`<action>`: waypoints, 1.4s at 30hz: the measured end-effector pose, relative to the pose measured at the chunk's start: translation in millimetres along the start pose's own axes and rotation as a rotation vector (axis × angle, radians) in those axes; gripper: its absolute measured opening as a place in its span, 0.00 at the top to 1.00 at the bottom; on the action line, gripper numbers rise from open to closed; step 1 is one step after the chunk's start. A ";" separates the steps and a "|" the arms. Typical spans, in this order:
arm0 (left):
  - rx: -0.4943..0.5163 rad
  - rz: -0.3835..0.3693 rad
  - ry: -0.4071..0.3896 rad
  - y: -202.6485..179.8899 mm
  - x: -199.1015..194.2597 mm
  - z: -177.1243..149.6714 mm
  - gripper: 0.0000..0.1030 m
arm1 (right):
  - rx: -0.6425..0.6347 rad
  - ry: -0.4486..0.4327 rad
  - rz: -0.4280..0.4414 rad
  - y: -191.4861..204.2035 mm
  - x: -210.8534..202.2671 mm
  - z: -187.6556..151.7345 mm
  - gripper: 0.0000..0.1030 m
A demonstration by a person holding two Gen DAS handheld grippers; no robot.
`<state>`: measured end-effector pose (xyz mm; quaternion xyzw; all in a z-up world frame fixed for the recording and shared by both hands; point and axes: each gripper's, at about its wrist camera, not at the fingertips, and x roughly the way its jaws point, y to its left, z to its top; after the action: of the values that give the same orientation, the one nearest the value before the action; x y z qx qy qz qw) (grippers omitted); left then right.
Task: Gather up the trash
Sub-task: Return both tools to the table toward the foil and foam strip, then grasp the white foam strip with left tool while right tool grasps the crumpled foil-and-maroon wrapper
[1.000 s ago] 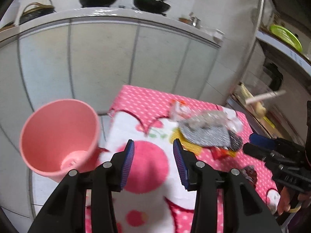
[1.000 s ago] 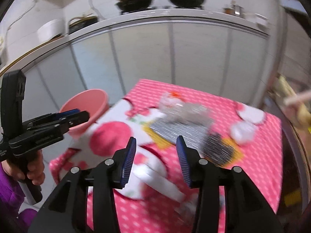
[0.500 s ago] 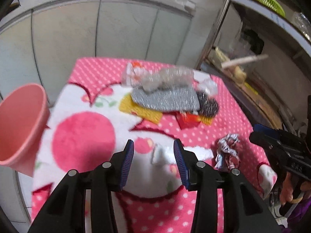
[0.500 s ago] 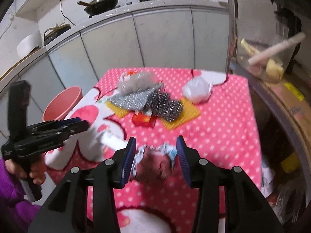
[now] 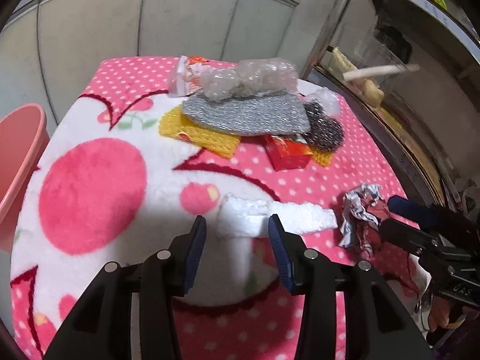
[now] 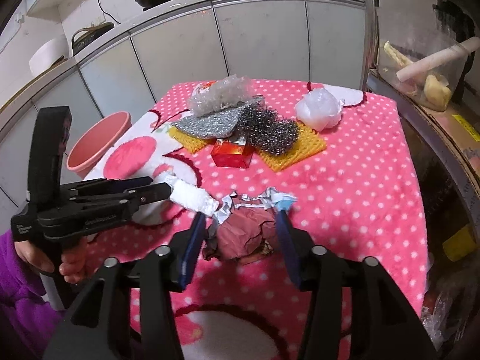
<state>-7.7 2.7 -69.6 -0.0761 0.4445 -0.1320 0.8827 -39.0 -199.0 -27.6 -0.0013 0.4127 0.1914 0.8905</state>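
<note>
On the pink spotted blanket point(image 5: 345, 162) a white foam strip point(image 5: 279, 216) lies just past my left gripper point(image 5: 237, 231), which is open, its tips on either side of the strip's near end. A crumpled pink and silver wrapper point(image 6: 246, 231) sits between the fingers of my right gripper point(image 6: 240, 228); its jaws are opening and the pads do not press on it. In the left wrist view the right gripper point(image 5: 387, 214) reaches the wrapper point(image 5: 360, 210) from the right. The right wrist view has the left gripper point(image 6: 160, 185) at the foam strip point(image 6: 195, 198).
A pink bin point(image 6: 96, 144) stands off the table's left edge. Further back lie bubble wrap point(image 6: 222, 93), a silver pad point(image 6: 207, 123), steel wool point(image 6: 270, 132), yellow mesh point(image 6: 294, 150), a red box point(image 6: 231, 153) and a white bag point(image 6: 319, 109). A shelf rack point(image 6: 420, 96) stands right.
Both grippers have come down and forward over the table. The left one now has the foam strip at its tips; the right one's jaws have widened around the wrapper.
</note>
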 end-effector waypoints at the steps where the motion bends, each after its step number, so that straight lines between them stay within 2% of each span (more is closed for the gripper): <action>1: 0.010 -0.004 -0.004 -2.1 0.5 -0.8 0.61 | 0.004 0.001 0.001 -1.3 0.4 -0.3 0.50; 3: 0.030 -0.002 -0.012 -6.3 0.2 -2.9 0.62 | 0.012 0.004 0.005 -2.4 0.8 -2.6 0.50; 9: 0.013 -0.014 -0.047 -3.2 -6.0 -2.4 0.80 | 0.024 -0.013 -0.007 -2.7 -3.2 -4.1 0.50; 15: 0.029 -0.017 -0.105 -4.5 -22.8 -1.2 0.88 | 0.040 -0.012 0.009 0.5 -8.2 -7.9 0.50; 25: 0.001 -0.014 -0.183 4.4 -52.4 6.3 0.89 | 0.047 -0.008 0.001 10.4 0.8 -4.6 0.50; 31: -0.015 -0.004 -0.194 10.0 -58.3 10.0 0.89 | -0.030 -0.038 -0.143 21.5 9.5 -4.9 0.50; 33: -0.019 0.003 -0.193 11.7 -59.3 10.4 0.89 | -0.034 -0.039 -0.158 18.6 10.0 -7.3 0.50; 34: -0.020 0.005 -0.193 11.9 -59.7 10.5 0.89 | -0.033 -0.040 -0.159 16.4 9.8 -8.0 0.53; 35: -0.020 0.007 -0.194 12.1 -60.7 10.9 0.89 | -0.030 -0.039 -0.159 14.5 9.3 -8.9 0.60; 42: -0.023 0.031 -0.202 12.2 -67.4 13.3 0.89 | -0.014 -0.059 -0.100 9.3 1.0 -10.6 0.64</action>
<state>-33.3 34.9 -13.2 -0.0922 0.3557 -0.1049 0.9241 -49.4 -191.7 -33.9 -0.0226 0.3844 0.1497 0.9107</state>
